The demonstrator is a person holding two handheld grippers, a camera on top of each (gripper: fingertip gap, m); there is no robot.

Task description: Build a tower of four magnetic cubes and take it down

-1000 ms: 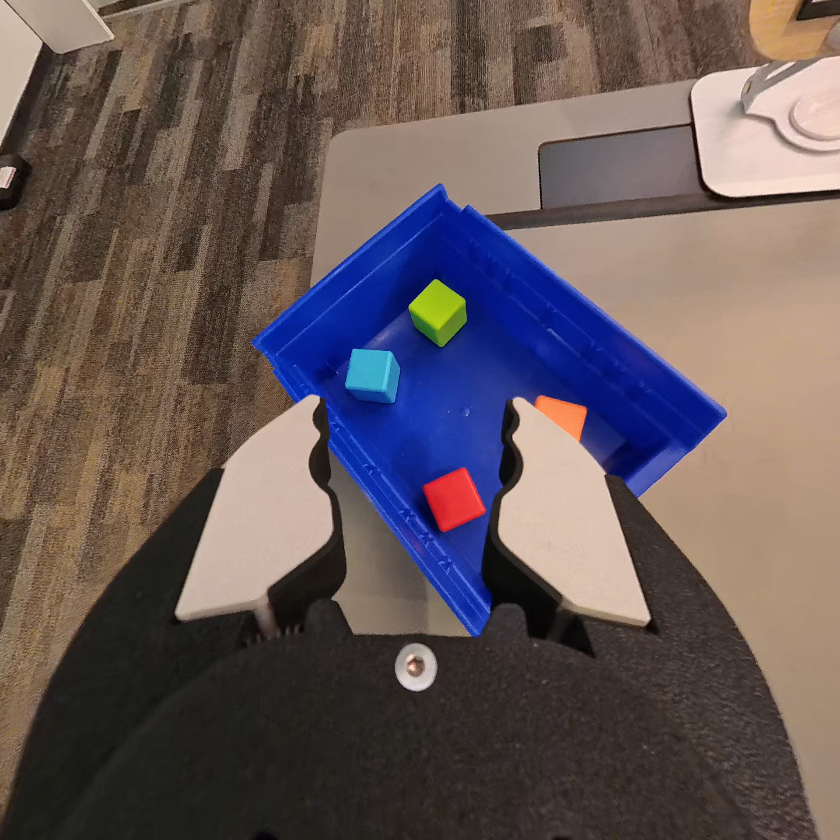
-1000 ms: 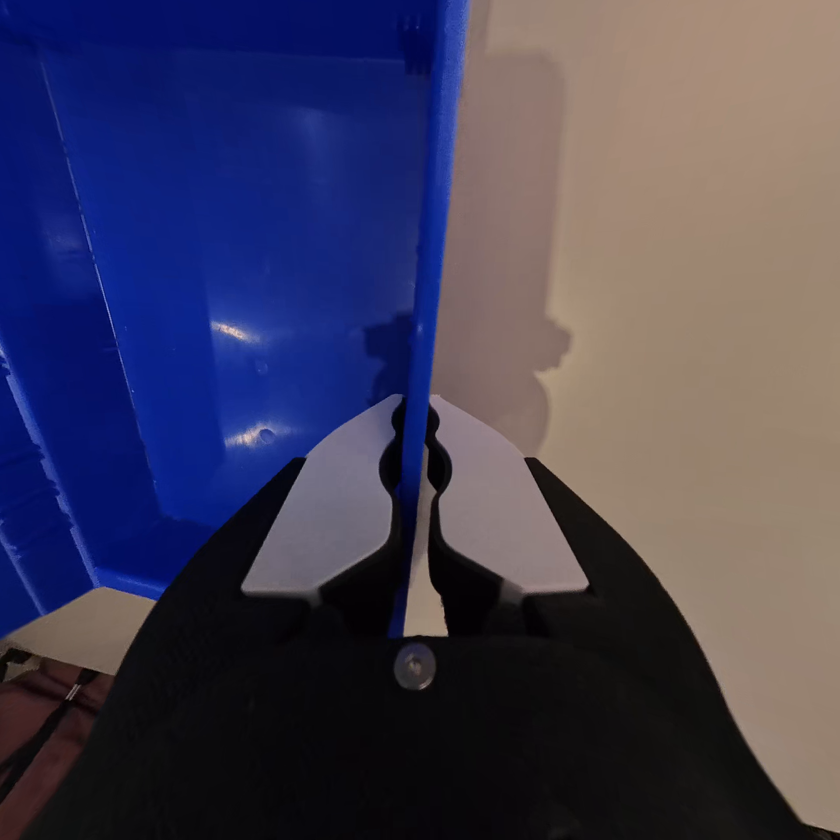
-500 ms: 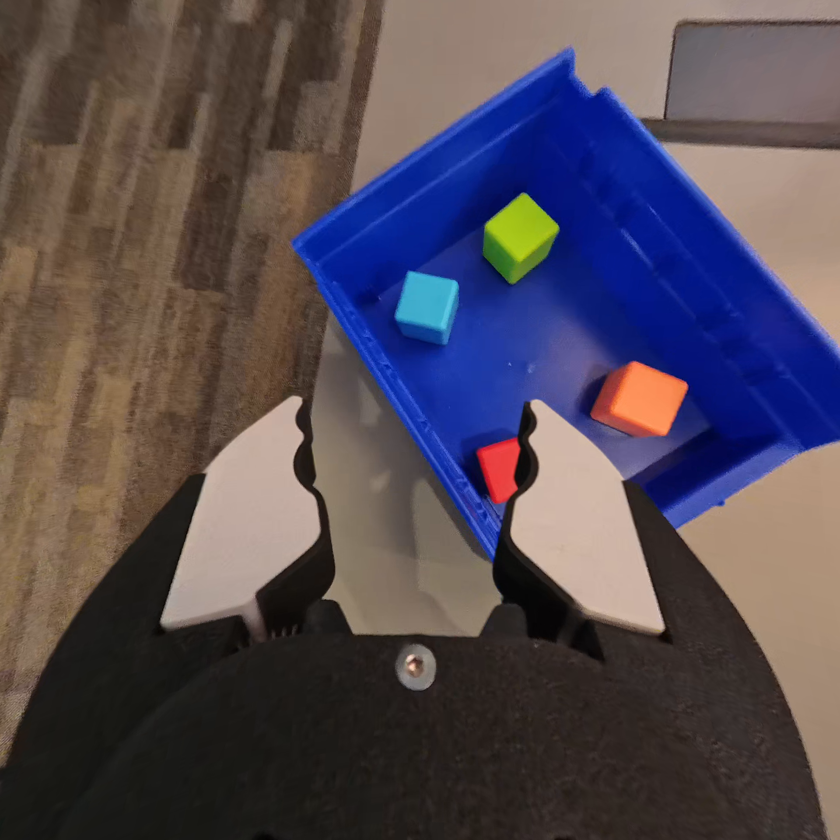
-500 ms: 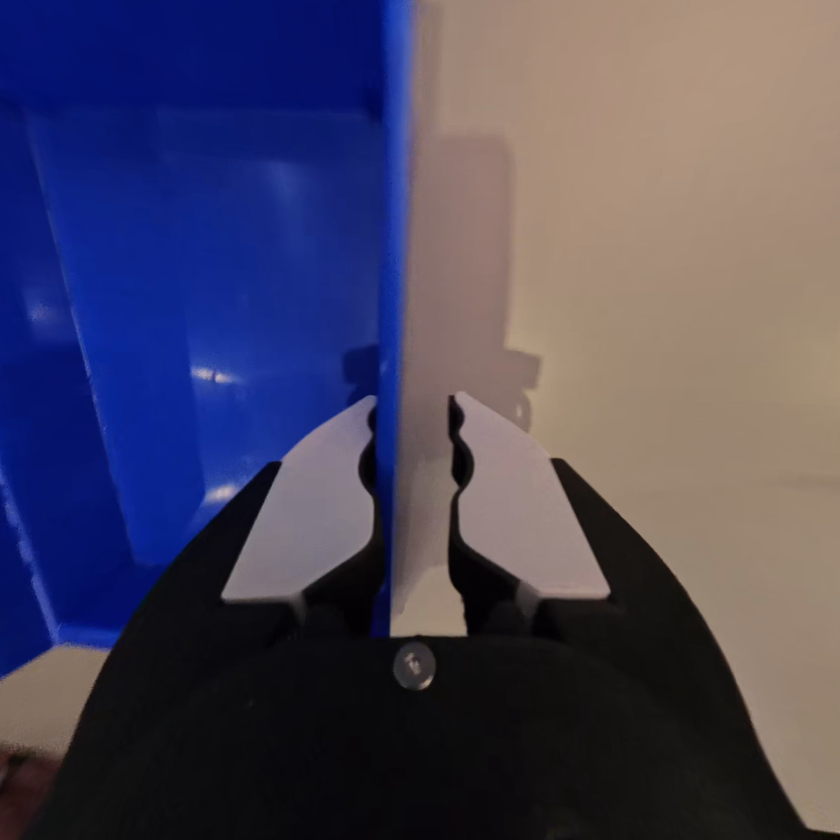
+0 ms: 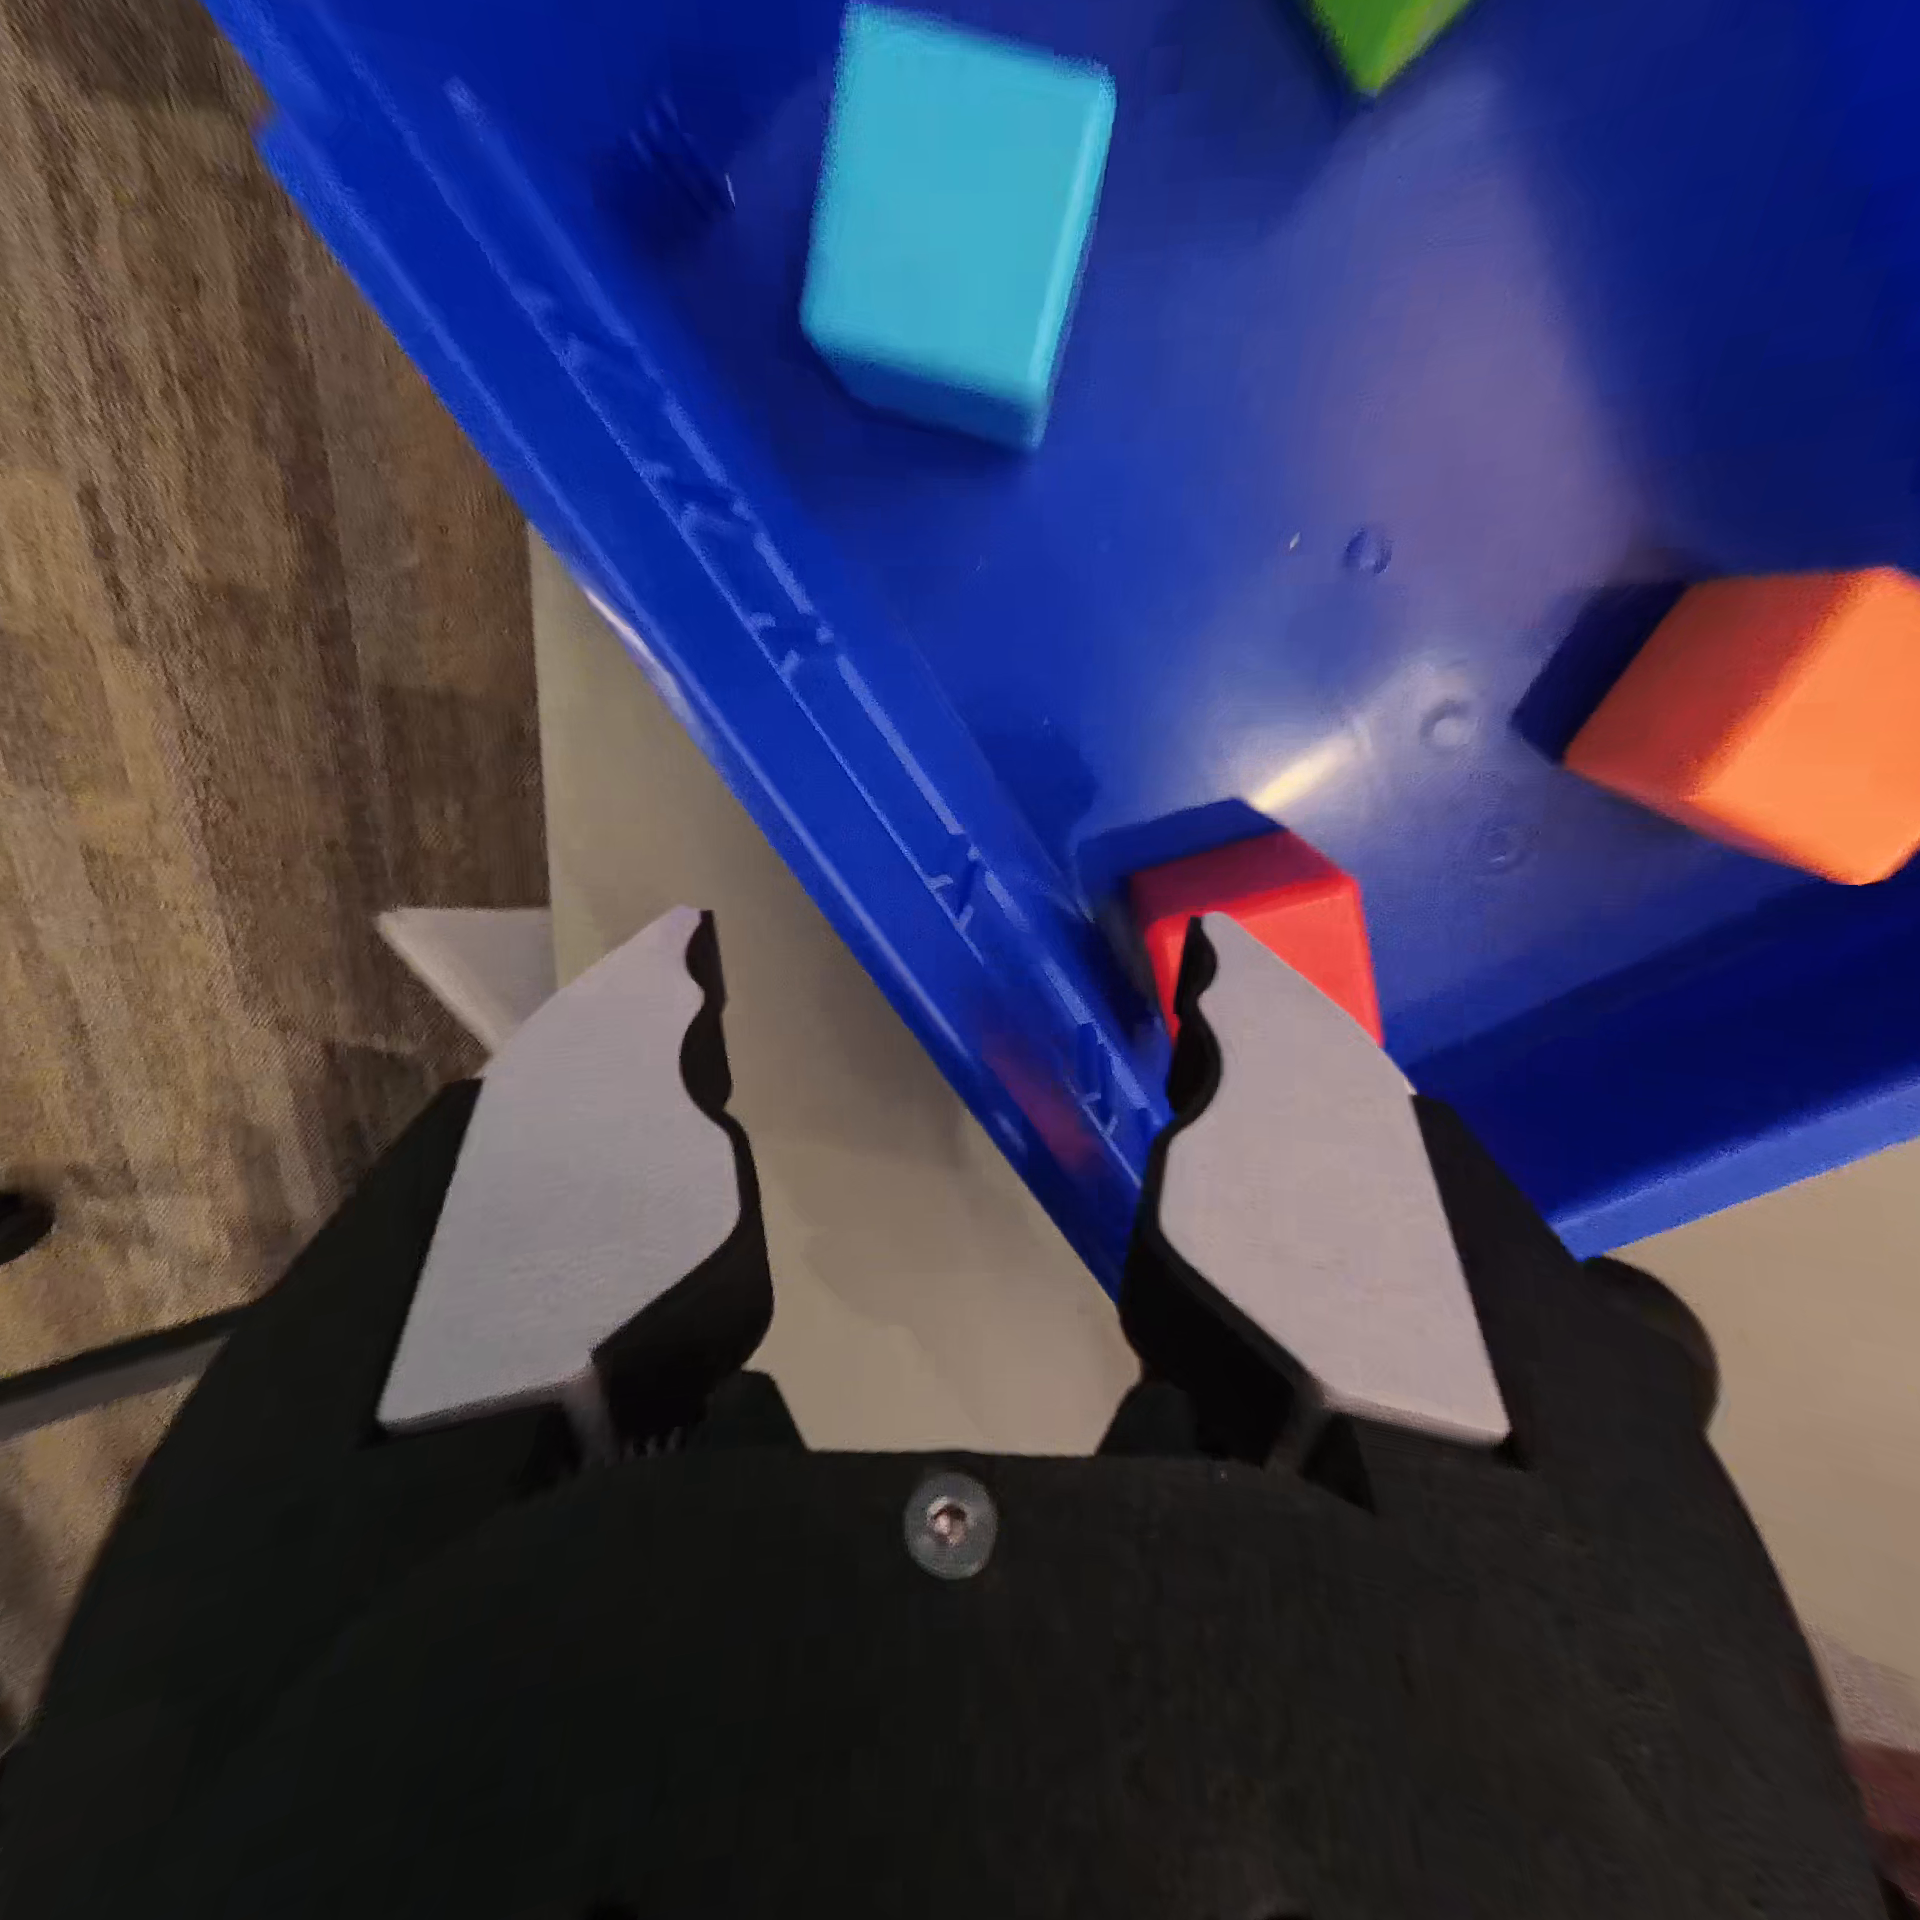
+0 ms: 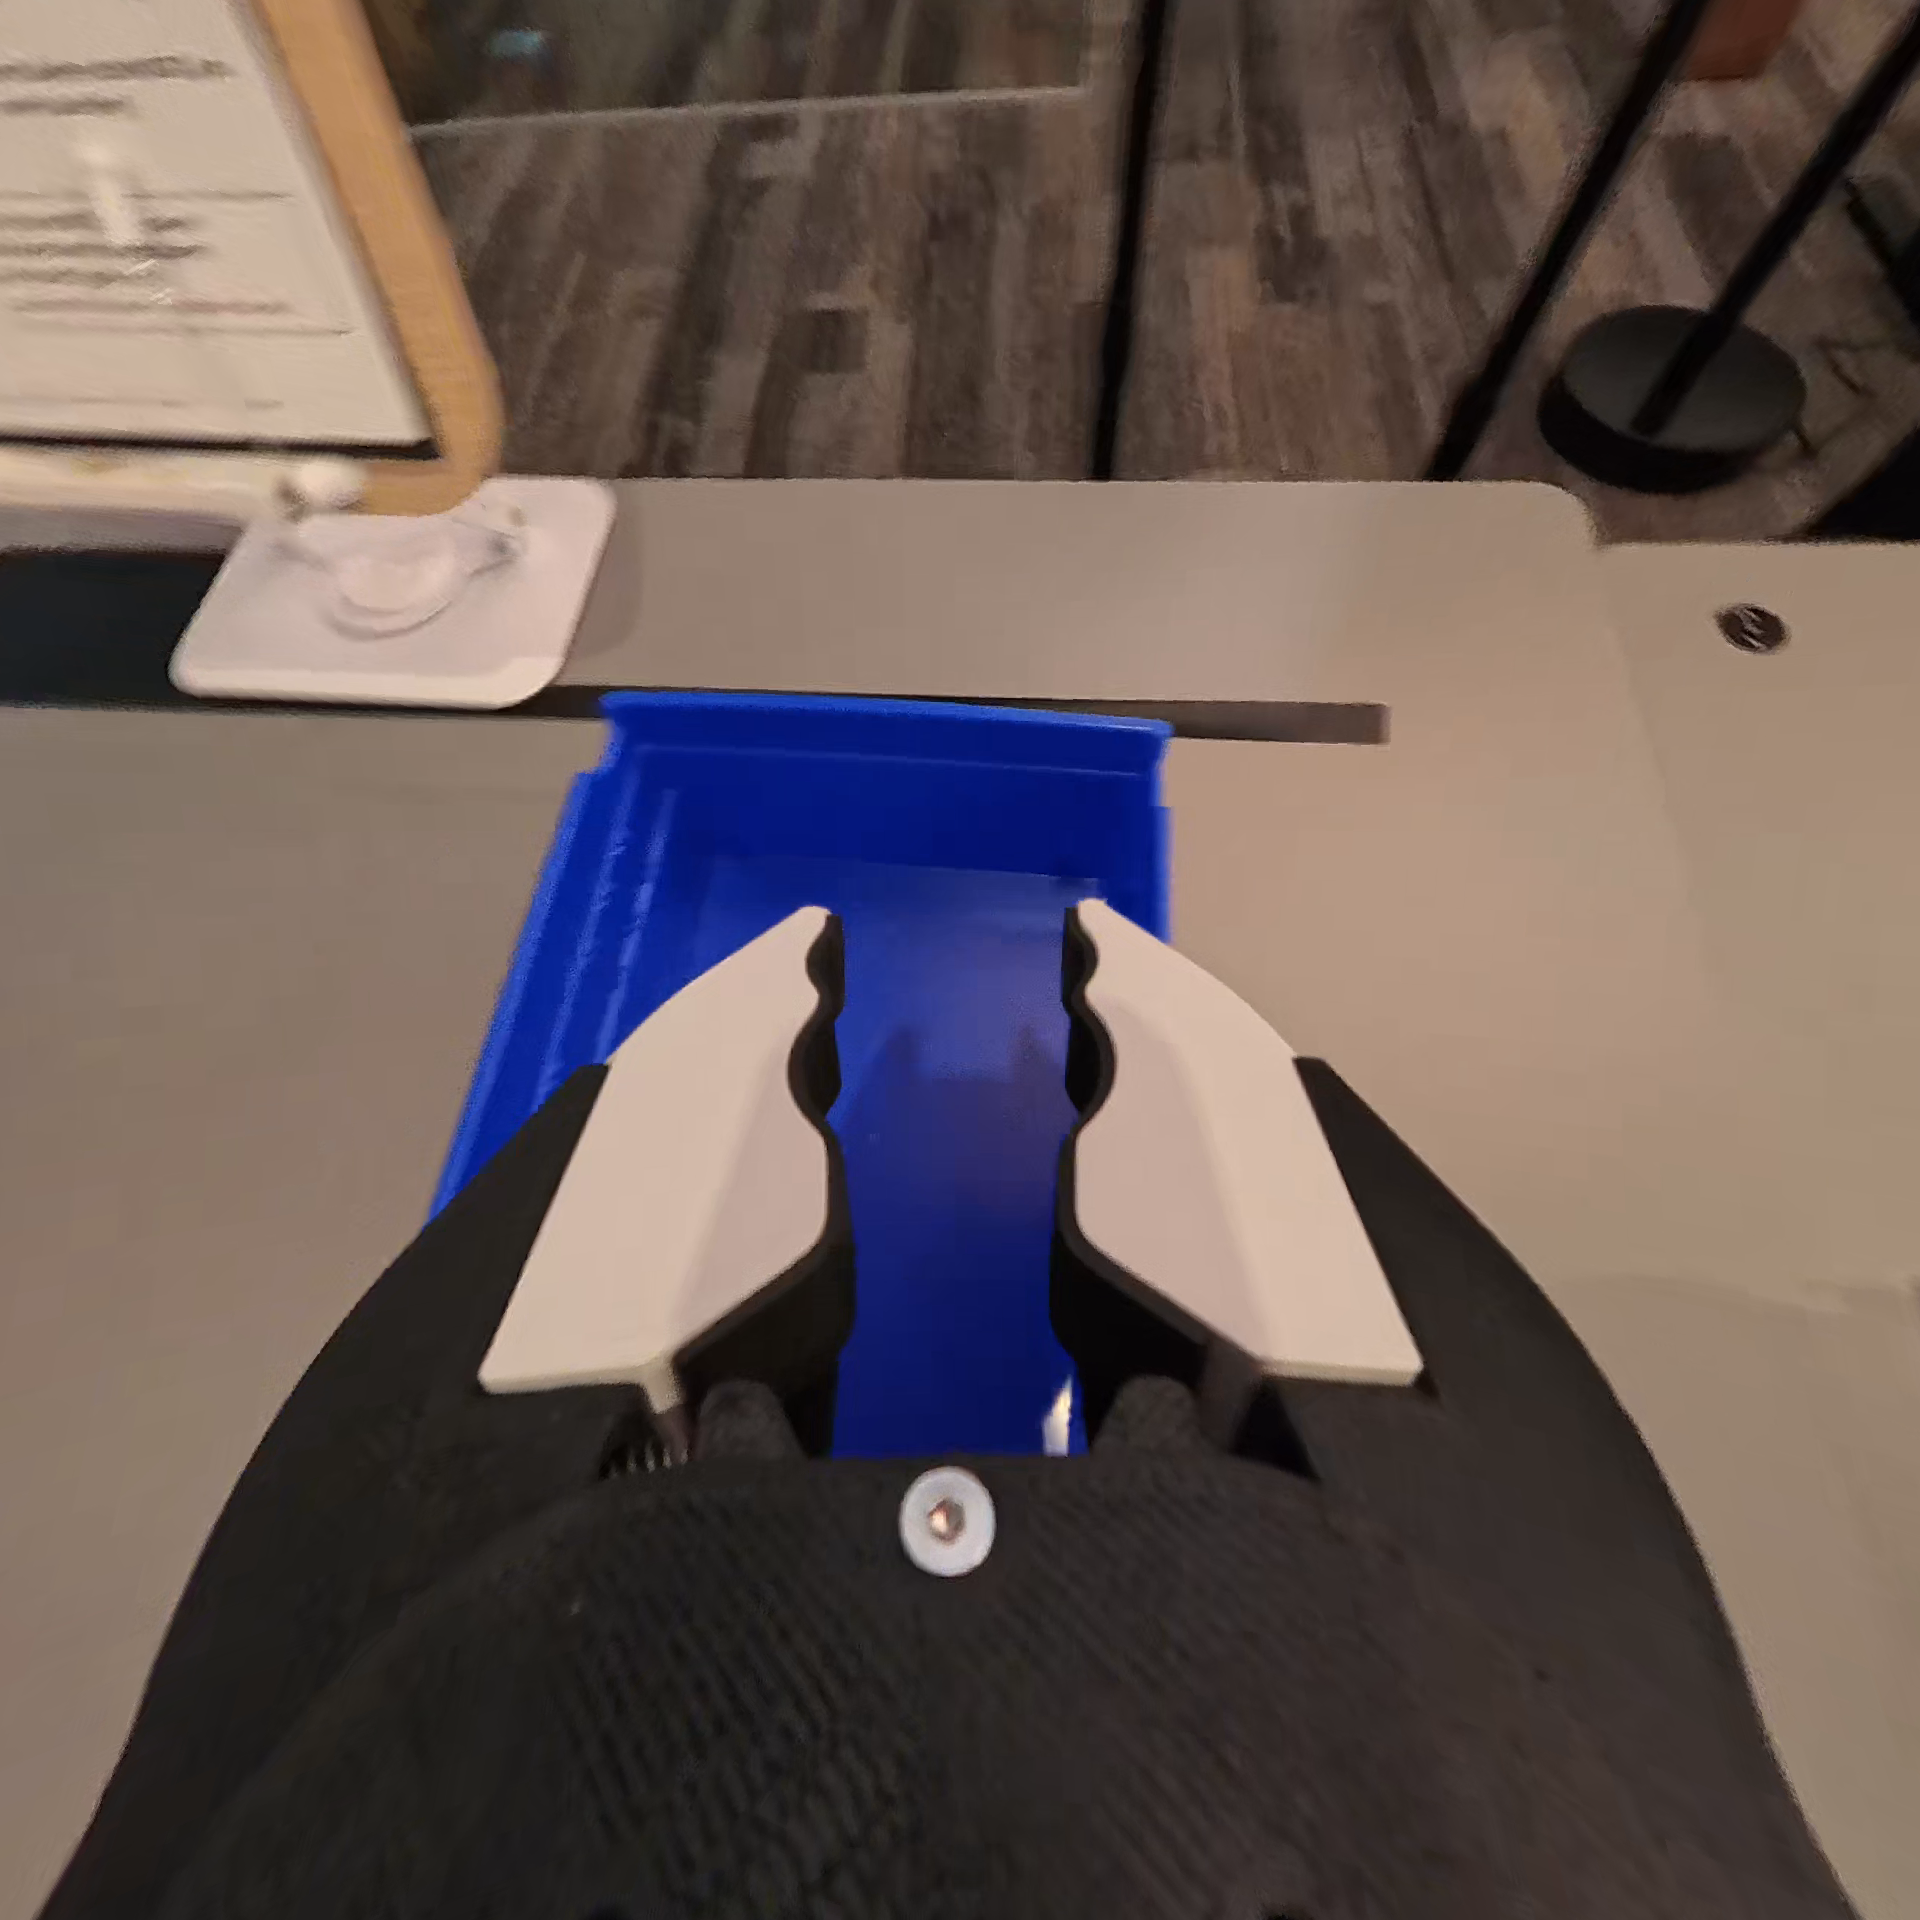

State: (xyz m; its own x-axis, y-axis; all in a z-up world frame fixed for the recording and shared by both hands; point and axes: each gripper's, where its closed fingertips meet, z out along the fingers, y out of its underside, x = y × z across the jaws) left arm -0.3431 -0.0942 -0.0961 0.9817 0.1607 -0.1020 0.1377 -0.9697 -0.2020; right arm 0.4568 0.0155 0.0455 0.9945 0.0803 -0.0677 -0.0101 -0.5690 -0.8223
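In the left wrist view a blue bin (image 5: 790, 644) holds a cyan cube (image 5: 956, 229), a green cube (image 5: 1382, 36) at the top edge, an orange cube (image 5: 1756, 717) and a red cube (image 5: 1262, 909). My left gripper (image 5: 945, 925) is open and straddles the bin's near wall: its right fingertip (image 5: 1236, 997) is inside, right by the red cube, and its left finger is outside. In the right wrist view my right gripper (image 6: 951, 914) is open and empty above a blue bin (image 6: 883, 790). No cubes show in that bin.
The beige table (image 6: 1455, 935) ends close to the bin's left, with carpet floor (image 5: 208, 623) beyond. A white stand base (image 6: 384, 603) with a wood-framed board (image 6: 208, 239) sits at the back left. A dark strip (image 6: 1268, 722) runs behind the bin. A black lamp base (image 6: 1673, 405) stands on the floor. The tips of one gripper are about 80 cm away from the tips of the other.
My left gripper has moved down and in close to the bin's near wall by the red cube. My right gripper has let go of the bin wall, opened and drawn back above the bin.
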